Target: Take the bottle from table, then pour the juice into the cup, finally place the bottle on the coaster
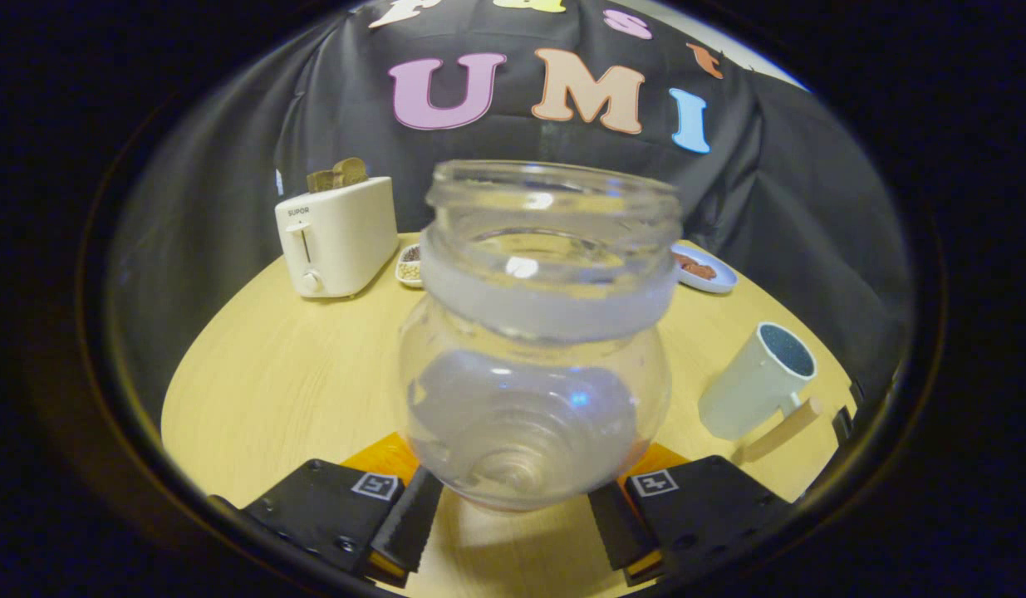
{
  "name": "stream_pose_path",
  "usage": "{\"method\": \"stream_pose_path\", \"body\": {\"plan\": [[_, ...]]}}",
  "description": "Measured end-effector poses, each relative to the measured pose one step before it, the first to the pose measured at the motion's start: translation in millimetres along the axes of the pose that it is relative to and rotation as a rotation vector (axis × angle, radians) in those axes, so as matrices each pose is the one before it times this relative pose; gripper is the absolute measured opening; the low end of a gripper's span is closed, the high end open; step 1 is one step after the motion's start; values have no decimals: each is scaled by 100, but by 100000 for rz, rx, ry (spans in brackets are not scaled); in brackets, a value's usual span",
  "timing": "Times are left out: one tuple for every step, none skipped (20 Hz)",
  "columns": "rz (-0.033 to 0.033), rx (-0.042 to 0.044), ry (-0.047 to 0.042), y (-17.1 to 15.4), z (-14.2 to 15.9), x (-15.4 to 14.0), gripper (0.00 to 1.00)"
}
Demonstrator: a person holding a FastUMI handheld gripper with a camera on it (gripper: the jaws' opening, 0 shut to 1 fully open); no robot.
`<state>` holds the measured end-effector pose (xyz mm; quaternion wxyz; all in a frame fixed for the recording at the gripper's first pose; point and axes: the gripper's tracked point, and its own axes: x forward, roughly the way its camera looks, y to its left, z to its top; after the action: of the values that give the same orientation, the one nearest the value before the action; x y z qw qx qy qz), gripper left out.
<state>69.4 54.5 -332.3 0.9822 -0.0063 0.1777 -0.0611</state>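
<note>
Bottle [539,349], centre frame: my tongs [513,517] gripped its base, pour presumably pending; next I judged a tilt toward cup [758,382], lower right.

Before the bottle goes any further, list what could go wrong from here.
1. The bottle is clear, rounded glass sitting between the jaws of the gripper, low near its base. I cannot tell that both press on it; it may tip or slip when lifted.
2. Its mouth is open, so a quick tilt could spill the liquid inside onto the table.
3. The cup stands close to the table's edge; a nudge while pouring could knock it.
</note>
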Motion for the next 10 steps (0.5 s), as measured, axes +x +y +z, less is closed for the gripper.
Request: {"method": "stream_pose_path", "body": {"plan": [[-148, -300, 1130, -43, -87, -59, 83], [652, -217, 1759, 3, -173, -310, 82], [1005, 603, 1572, 144, -9, -176, 81], [1214, 1560, 1105, 115, 58, -126, 81], [2008, 2173, 1159, 297, 34, -237, 81], [2537, 2218, 1344, 333, 42, -61, 80], [1723, 2195, 113, 260, 370, -212, 80], [1215, 2444, -459, 186, 408, -113, 79], [369, 2112, -648, -25, 609, -221, 79], [214, 1996, -235, -169, 473, -311, 79]]}}
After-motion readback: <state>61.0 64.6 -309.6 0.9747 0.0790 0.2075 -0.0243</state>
